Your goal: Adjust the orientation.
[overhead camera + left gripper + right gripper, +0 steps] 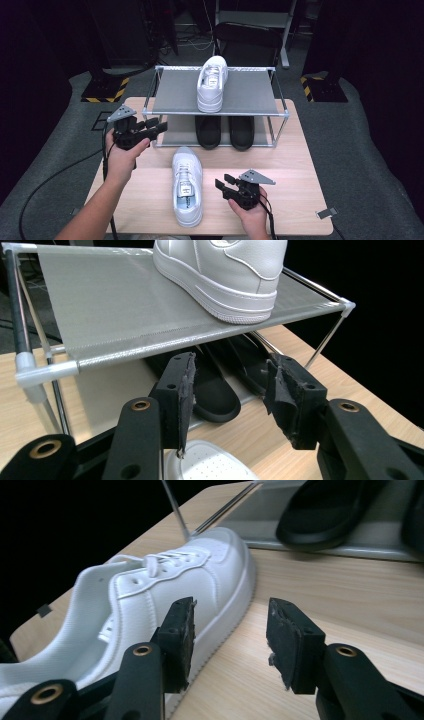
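One white sneaker (212, 82) stands on the top shelf of a two-level metal rack (250, 92), toe toward me. Its mate (187, 186) lies on the wooden table in front of the rack. My left gripper (159, 126) hovers at the rack's left front corner, open and holding nothing. The left gripper view has its jaws (230, 385) aimed under the top shelf (110, 310), below the shelved sneaker (225, 275). My right gripper (224, 181) is open just right of the table sneaker. In the right gripper view its jaws (230, 625) stand apart beside that sneaker's (165, 590) side, touching nothing.
Two black shoes (208, 131) (242, 132) sit side by side on the rack's lower shelf. Bare wood (290, 165) stretches right of the sneaker. A chair (247, 42) stands behind the table. Cables trail off the left edge.
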A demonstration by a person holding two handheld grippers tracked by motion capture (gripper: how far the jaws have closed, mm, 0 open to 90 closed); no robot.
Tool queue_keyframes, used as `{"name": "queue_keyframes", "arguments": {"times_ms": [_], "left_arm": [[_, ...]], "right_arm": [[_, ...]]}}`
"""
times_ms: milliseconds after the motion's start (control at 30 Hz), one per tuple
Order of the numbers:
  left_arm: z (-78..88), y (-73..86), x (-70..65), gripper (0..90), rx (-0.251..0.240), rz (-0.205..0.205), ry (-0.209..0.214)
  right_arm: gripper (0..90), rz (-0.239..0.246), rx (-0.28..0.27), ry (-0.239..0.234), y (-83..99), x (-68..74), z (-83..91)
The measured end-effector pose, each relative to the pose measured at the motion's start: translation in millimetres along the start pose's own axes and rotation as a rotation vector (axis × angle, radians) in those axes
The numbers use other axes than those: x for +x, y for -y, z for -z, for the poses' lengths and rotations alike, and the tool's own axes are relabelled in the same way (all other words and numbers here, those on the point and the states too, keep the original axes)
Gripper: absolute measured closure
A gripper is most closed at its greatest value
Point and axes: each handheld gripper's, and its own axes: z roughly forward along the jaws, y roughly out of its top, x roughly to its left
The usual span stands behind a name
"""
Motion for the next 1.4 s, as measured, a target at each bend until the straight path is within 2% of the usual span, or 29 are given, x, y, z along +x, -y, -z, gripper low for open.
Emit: {"name": "queue_keyframes", "arguments": {"times_ms": [167,300,333,500,567,667,800,833,867,967,1067,1200,1267,1400], "left_arm": [[8.5,11.3,-0.8,52.8,-0.013,-0.019,-0.020],[12.3,23.1,2.6,52.9,-0.012,0.009,-0.004],[13.0,25.9,2.4,52.9,-0.018,0.011,-0.009],[14.7,34.6,2.9,53.0,-0.014,0.016,-0.006],[15.7,36.8,3.3,53.0,-0.013,0.023,-0.004],[15.3,39.8,3.7,52.9,-0.013,0.040,-0.004],[15.1,42.1,4.5,52.8,-0.005,0.037,0.000],[15.1,42.5,4.8,52.7,-0.001,0.038,0.003],[14.5,43.1,4.8,52.6,-0.009,0.045,-0.001],[14.7,44.1,5.5,52.3,-0.011,0.057,0.004],[14.5,45.6,6.5,52.1,-0.007,0.060,0.006],[14.2,48.0,7.7,52.1,-0.005,0.072,0.005],[14.7,48.7,8.5,52.1,-0.004,0.078,0.008],[16.0,50.0,10.5,52.1,-0.006,0.082,0.002]], "right_arm": [[54.6,0.001,0.013,-0.043,-1.8,7.6,-8.4],[54.9,-0.009,0.040,-0.059,2.7,12.4,-15.0],[54.9,0.005,0.038,-0.066,3.4,12.9,-16.6],[53.9,-0.007,0.031,-0.116,1.6,22.4,-20.7],[52.2,-0.028,0.038,-0.138,-0.4,27.5,-21.8],[49.8,-0.013,0.048,-0.150,-1.8,34.7,-27.0],[47.1,0.019,0.068,-0.173,2.1,40.9,-37.6],[46.0,0.008,0.086,-0.173,4.0,42.7,-40.8],[44.6,0.018,0.103,-0.168,5.9,43.4,-44.4],[44.3,0.061,0.129,-0.110,10.3,43.9,-51.8],[44.6,0.046,0.133,-0.108,10.8,43.0,-54.0],[49.5,0.021,0.143,-0.116,8.4,41.4,-53.2],[52.6,0.025,0.150,-0.114,6.1,39.4,-52.2],[61.5,0.030,0.144,-0.076,0.2,32.5,-47.7]]}}
